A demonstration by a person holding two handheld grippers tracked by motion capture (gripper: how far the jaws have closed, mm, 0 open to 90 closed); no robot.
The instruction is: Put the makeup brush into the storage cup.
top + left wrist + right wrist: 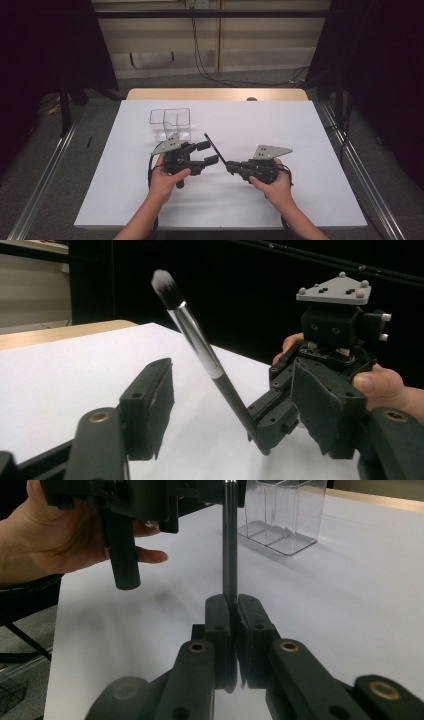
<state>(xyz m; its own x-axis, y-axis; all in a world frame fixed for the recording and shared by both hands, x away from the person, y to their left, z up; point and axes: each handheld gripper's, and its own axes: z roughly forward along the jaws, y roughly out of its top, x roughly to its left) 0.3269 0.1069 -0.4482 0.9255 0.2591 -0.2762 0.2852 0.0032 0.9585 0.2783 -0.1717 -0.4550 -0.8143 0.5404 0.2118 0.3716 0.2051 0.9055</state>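
Dark curtains flank a white worktop [300,150] with grey floor and trailing cables beyond.

High view: the right gripper [231,166], near the worktop's middle, is clamped on the tail of a makeup brush [215,148], which angles up toward the far-left corner. The left gripper [207,152] brackets the handle without contact, apparently for a handover. A clear divided organizer [170,123] waits toward the far-left corner, the likely destination.

Left gripper view: its jaws stand apart either side of the brush [200,347], pads not touching; bristles point up, so the ferrule stays clean of the grip.

Right gripper view: jaws are pressed together on the handle [230,545], which stands upright, the organizer [282,515] beyond.
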